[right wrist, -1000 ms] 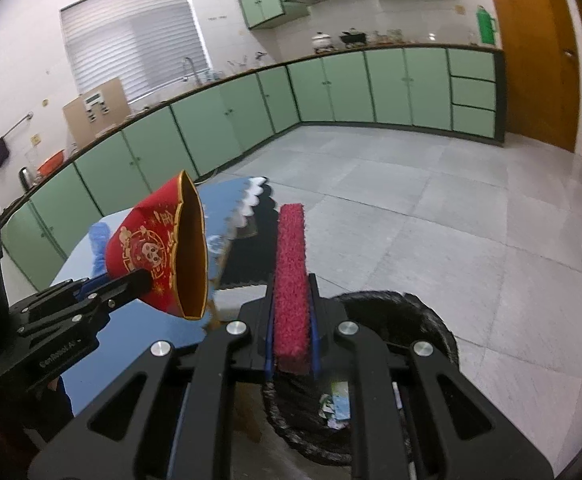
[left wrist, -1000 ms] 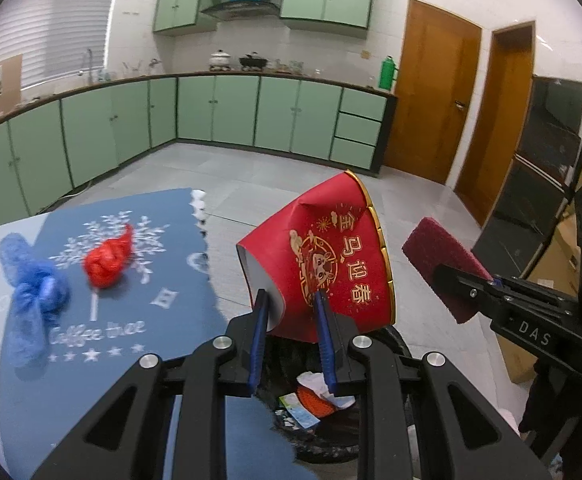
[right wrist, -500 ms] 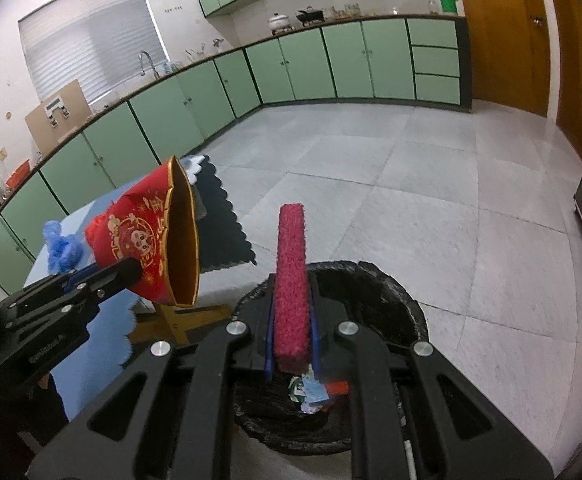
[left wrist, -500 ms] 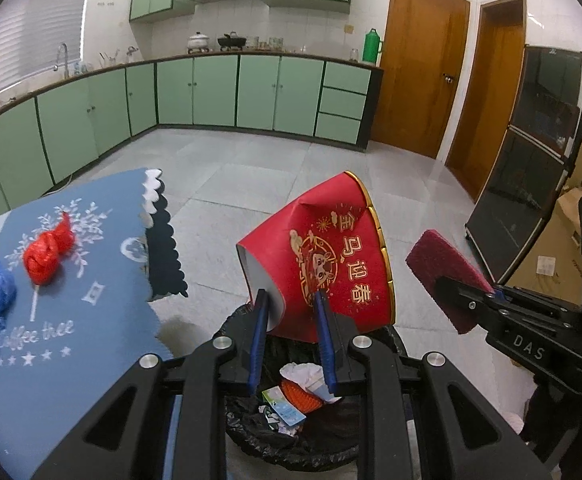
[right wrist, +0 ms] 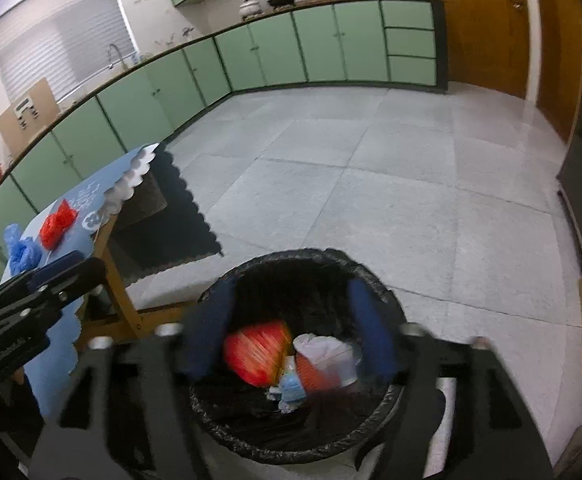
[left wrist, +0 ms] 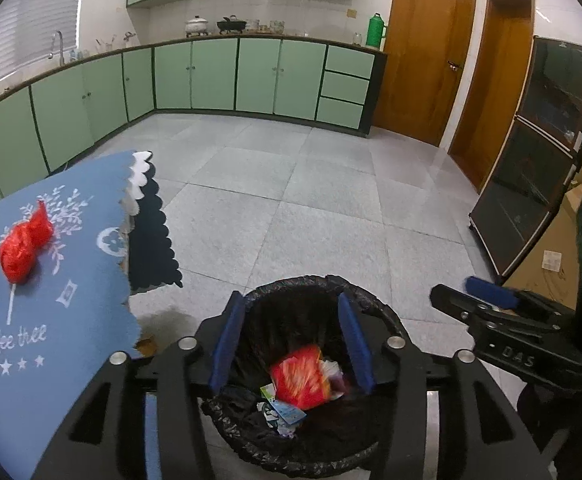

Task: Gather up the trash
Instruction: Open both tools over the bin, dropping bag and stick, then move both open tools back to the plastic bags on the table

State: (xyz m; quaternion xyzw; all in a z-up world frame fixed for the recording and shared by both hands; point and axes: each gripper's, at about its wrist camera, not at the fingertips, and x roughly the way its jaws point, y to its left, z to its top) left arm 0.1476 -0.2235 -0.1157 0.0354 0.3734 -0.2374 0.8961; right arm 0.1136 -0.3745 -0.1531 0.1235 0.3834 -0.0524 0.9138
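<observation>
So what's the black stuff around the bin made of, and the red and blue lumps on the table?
The bin liner looks like thin black plastic: it is crinkly and glossy at the rim. The red lump seems to be a scrunched plastic bag, shiny and wrinkled. The blue lump looks like the same kind of thin plastic, slightly see-through, though it is too small to be sure.

Even, rather dim indoor light fills both views; the pale floor (left wrist: pixel 331 184) shows soft sheen toward the doors. Fisheye bending curves the cabinets, and the corners go black. The right wrist view is smeared near the right gripper (right wrist: pixel 291 332), perhaps from motion; the left view stays sharper.
</observation>
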